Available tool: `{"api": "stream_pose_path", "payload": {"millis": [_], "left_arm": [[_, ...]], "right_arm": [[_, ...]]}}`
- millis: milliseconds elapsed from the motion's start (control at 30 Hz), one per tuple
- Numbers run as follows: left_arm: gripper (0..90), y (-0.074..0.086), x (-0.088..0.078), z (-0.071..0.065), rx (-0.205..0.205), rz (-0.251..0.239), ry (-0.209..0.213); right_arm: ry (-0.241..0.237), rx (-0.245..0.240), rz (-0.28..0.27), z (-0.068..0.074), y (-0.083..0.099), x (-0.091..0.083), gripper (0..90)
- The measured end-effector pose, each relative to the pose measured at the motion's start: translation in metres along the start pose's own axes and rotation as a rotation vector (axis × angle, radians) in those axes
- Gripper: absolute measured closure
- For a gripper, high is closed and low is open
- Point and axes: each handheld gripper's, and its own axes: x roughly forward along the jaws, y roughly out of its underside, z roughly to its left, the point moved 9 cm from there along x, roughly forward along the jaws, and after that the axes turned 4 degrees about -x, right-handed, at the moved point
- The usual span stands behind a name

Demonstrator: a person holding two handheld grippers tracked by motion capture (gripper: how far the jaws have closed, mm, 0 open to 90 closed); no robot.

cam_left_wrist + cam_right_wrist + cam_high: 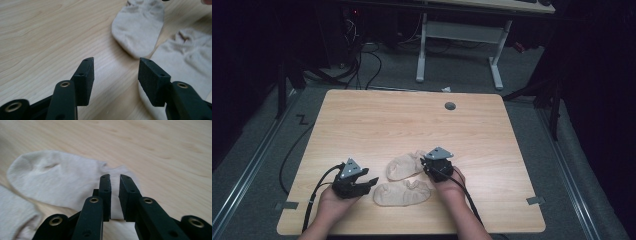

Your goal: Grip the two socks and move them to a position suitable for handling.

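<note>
Two beige socks lie on the wooden table (362, 120), side by side and touching. I take the far sock (404, 165) as my landmark. The near sock (402, 193) lies just on my side of it.

Hidden or cut off: in the high view my right gripper (430, 165) covers the far sock's opening end, so I cannot tell from there whether that edge is touched. In the right gripper view the far sock (62, 180) runs under and behind my jaws, and the near sock (15, 217) is cut by the frame's lower left corner. In the left gripper view the far sock (140, 27) is clipped at the top edge and the near sock (187, 60) at the right edge.

Pose: my right hand (452, 186) holds its gripper at the far sock's opening end, the jaws a narrow slit apart with only a sliver of cloth showing behind the gap; no fabric is pinched. My left hand (334, 200) rests on the table, left of both socks, its gripper (371, 181) aimed at the near sock's toe, jaws wide and holding nothing.
</note>
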Motion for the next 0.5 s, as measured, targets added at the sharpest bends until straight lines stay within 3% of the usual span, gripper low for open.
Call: {"api": "stream_pose_path", "payload": {"millis": [100, 200, 267, 367, 500], "left_arm": [[48.2, -0.008, 0.008, -0.005, -0.017, -0.012, 0.021], [51.0, -0.017, 0.018, -0.010, -0.004, -0.012, 0.018], [55.2, -0.022, 0.028, -0.012, -0.027, -0.004, 0.031], [60.6, -0.021, 0.041, -0.010, -0.034, 0.036, 0.011], [74.6, -0.014, 0.052, -0.003, -0.041, 0.079, -0.004]], "right_arm": [[0.037, 0.026, -0.018, -0.017, 0.004, -0.006, 85.2], [0.044, 0.028, -0.001, -0.022, 0.009, -0.001, 89.8], [0.032, 0.028, 0.009, -0.024, 0.011, 0.006, 89.9], [0.015, 0.019, 0.028, -0.022, 0.011, 0.015, 89.9], [0.003, 0.008, 0.066, -0.019, 0.018, 0.022, 89.9]]}}
